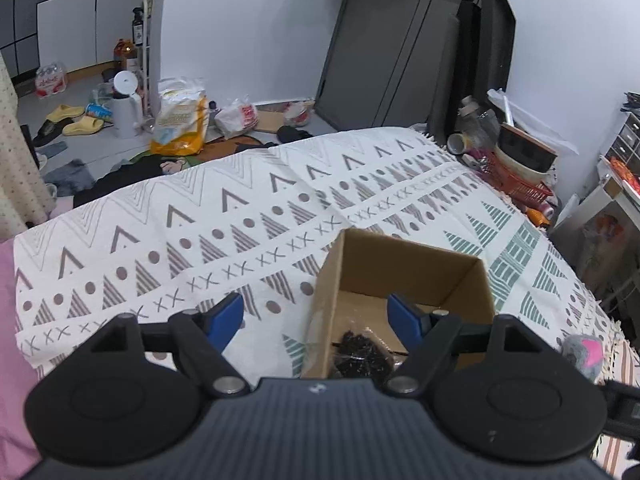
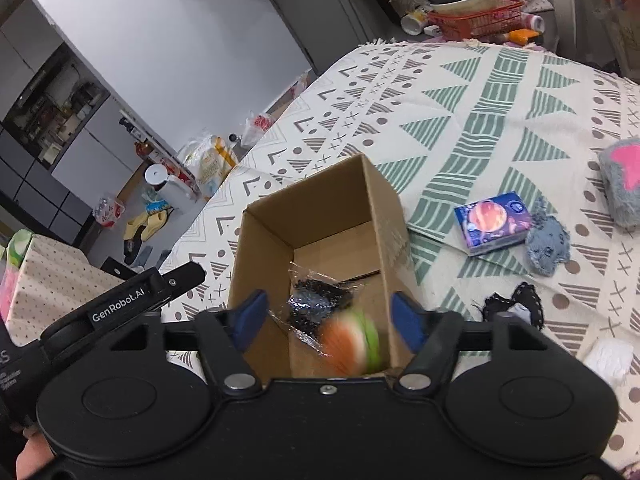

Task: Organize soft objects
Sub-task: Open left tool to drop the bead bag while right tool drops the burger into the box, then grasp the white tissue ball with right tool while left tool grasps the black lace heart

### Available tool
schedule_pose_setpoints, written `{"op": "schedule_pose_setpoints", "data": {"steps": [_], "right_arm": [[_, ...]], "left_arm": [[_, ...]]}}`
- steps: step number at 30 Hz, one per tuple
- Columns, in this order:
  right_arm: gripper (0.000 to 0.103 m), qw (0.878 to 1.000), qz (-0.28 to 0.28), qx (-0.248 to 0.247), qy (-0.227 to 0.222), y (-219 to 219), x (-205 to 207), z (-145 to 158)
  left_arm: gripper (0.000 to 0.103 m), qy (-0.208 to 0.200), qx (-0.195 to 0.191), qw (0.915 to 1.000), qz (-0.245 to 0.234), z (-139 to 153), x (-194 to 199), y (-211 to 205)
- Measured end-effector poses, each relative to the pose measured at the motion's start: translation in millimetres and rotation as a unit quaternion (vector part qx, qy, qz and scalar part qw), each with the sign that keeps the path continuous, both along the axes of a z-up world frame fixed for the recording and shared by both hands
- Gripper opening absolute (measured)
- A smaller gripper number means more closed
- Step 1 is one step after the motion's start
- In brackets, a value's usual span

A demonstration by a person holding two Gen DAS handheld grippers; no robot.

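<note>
On the patterned blanket, an open cardboard box, brown and tall. Inside the box, at the bottom, a small clear bag of black bits. Just above that, a blurry orange and green soft toy, right between the blue tips of the right gripper but not touching them. Jaws of the right gripper wide apart, holding nothing. Hard to tell if the toy is in the air or lying down, too blurry.

Over by the box's left side, the left gripper, jaws spread wide too, nothing in them. One blue tip over the blanket, the other over the box. Same black bag seen down inside.

To the right of the box, on the blanket: a little blue box with a planet picture, a scrap of grey-blue fluff touching it, a black lacy bit, something white, and a fuzzy grey and pink thing near the edge.
</note>
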State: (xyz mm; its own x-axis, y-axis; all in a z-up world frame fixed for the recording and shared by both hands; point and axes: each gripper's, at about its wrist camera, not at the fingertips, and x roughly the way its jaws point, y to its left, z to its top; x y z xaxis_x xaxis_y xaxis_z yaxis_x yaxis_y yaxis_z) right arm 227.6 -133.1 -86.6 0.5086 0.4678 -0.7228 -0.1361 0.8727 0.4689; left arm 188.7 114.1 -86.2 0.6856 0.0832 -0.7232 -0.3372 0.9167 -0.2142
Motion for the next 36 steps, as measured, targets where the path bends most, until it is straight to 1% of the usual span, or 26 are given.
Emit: {"op": "schedule_pose_setpoints", "data": {"steps": [3, 6, 8, 10, 11, 15, 19, 24, 31, 36], "right_arm": [[0.091, 1.0, -0.014, -0.008, -0.018, -14, -8, 8], [0.098, 0.999, -0.023, -0.021, -0.029, -28, -14, 13], [0.1, 0.998, -0.025, -0.033, -0.037, -38, -20, 16], [0.101, 0.998, -0.03, -0.039, -0.04, -48, -24, 17], [0.103, 0.998, -0.032, -0.04, -0.041, -53, -26, 17], [0.103, 0.998, -0.039, -0.038, -0.043, -72, -35, 19], [0.103, 0.997, -0.043, -0.035, -0.045, -90, -43, 19], [0.103, 0.997, -0.058, -0.037, -0.048, -111, -49, 20], [0.103, 0.995, -0.077, -0.023, -0.051, -145, -55, 21], [0.103, 0.993, -0.106, 0.0, -0.044, -171, -59, 9]], "left_arm": [[0.078, 0.002, -0.005, 0.9999, -0.014, 0, 0, -4], [0.078, -0.006, -0.002, 0.9992, -0.039, 4, -1, -16], [0.078, -0.012, 0.008, 0.998, -0.062, 7, -3, -26], [0.078, -0.014, 0.015, 0.9971, -0.074, 8, -4, -35], [0.078, -0.014, 0.016, 0.9968, -0.077, 8, -4, -39], [0.078, -0.021, 0.006, 0.9967, -0.078, 10, -7, -46], [0.078, -0.02, 0.023, 0.9967, -0.075, 13, -12, -55], [0.078, -0.014, 0.036, 0.9957, -0.083, 17, -16, -69], [0.078, -0.027, 0.043, 0.9931, -0.106, 32, -18, -97], [0.078, -0.024, 0.037, 0.99, -0.134, 35, -21, -124]]}}
